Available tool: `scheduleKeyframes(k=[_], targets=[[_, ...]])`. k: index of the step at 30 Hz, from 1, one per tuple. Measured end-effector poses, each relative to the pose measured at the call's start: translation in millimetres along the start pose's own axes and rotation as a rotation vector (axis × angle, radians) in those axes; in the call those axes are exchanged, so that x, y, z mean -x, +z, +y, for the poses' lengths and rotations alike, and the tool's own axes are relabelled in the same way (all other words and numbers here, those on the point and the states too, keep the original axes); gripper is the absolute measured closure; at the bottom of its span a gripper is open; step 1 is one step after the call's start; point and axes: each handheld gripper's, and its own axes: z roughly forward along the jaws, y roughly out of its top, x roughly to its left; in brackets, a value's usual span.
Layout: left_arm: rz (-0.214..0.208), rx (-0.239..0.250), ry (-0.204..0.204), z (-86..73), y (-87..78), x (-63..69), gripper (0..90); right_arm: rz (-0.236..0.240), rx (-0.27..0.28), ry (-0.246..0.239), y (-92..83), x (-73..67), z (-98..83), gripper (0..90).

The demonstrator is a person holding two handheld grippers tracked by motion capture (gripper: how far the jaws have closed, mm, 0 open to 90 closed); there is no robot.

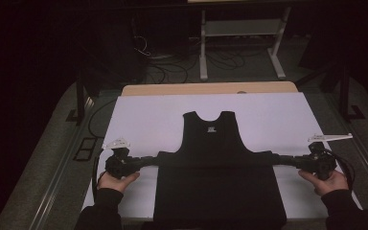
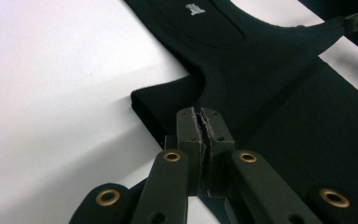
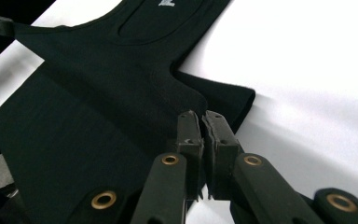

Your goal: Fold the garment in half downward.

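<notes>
left gripper [image 2: 200,122] pinching black vest [image 1: 215,163] left edge | right gripper [image 3: 203,125] pinching right edge

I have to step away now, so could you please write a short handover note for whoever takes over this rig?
Left gripper: shut on the black vest, pinching its left edge.
Right gripper: shut on the vest's right edge.
The vest lies on the white table, neck away from the person, stretched between both grippers, lower part hanging over the near edge.
Done: both sides gripped.
Left: probably the fold itself.
</notes>
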Motion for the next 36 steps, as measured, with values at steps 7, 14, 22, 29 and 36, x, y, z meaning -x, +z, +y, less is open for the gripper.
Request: scheduleKeyframes(k=[7, 14, 22, 29, 36], targets=[[-0.007, -0.054, -0.007, -5.7, 3.2, 0.3, 86.7, 0.001, -0.033, 0.013, 0.4, -0.9, -5.9, 84.5], [-0.015, -0.076, -0.006, -8.7, 4.8, 0.5, 86.6, 0.007, -0.070, 0.027, 2.3, -0.5, -10.5, 84.3], [-0.019, -0.132, -0.015, -11.6, 10.8, -0.8, 86.6, 0.005, -0.118, 0.046, 8.3, 2.4, -14.7, 83.9], [-0.021, -0.173, -0.027, -12.5, 16.2, -2.0, 86.2, -0.004, -0.140, 0.051, 12.0, 4.0, -16.1, 83.7], [-0.027, -0.194, -0.026, -13.1, 19.6, -3.8, 86.0, -0.010, -0.155, 0.047, 15.4, 5.5, -16.9, 83.5]])
